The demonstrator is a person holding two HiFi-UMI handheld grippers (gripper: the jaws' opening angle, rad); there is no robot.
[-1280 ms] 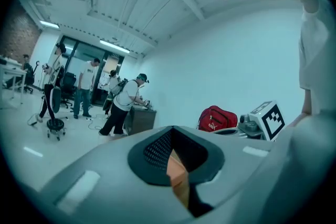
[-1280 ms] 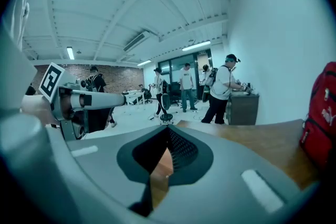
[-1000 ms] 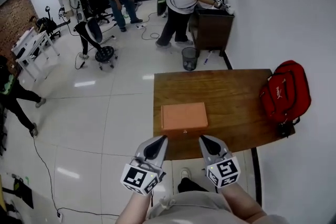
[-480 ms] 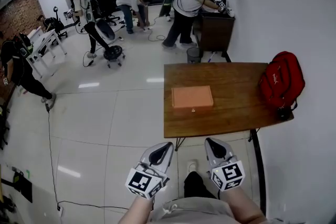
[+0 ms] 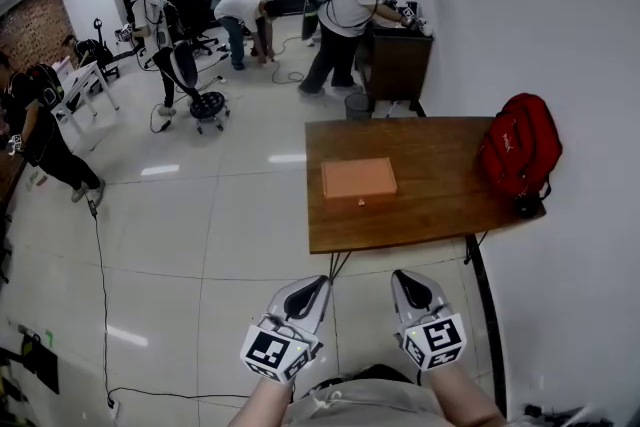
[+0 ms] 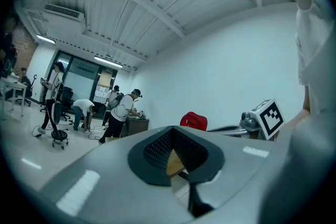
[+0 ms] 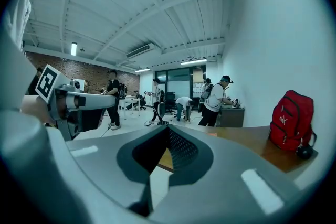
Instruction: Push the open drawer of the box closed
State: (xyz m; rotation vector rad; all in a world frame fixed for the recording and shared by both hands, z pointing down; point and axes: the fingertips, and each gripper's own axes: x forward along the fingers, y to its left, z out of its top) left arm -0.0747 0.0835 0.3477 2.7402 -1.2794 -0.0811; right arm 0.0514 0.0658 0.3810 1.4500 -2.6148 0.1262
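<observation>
**Operator:** State of each claw?

**Technician:** Left gripper (image 5: 305, 293): jaws drawn together at the tips, nothing between them. Through the small gap behind the tips, the left gripper view shows only a strip of table edge far off. Right gripper (image 5: 410, 290): same condition, tips together and empty. Both are held low, close to the person's body, side by side, over bare floor (image 5: 230, 245).

**Operator:** Location of the box?

**Technician:** The box (image 5: 358, 178) sits on the wooden table (image 5: 440, 205), toward its left part, well apart from both grippers. It lies straight ahead of them, about midway between their two lines of pointing, so neither gripper is clearly nearer. A red backpack (image 5: 515, 150) rests at the table's right end, away from the box.

**Operator:** Orientation?

**Technician:** The long axis of the box runs left to right, parallel to the table's near edge. A small knob (image 5: 360, 202) shows at the middle of the near long face, which marks the drawer front as facing the person.

**Operator:** Drawer condition?

**Technician:** In the head view the box reads as one plain rectangle with no stepped-out section. In my judgement the drawer is flush or very nearly so, though at this range a slight gap cannot be ruled out. Any closing push would run straight forward, away from the person, against the knob face.
</observation>
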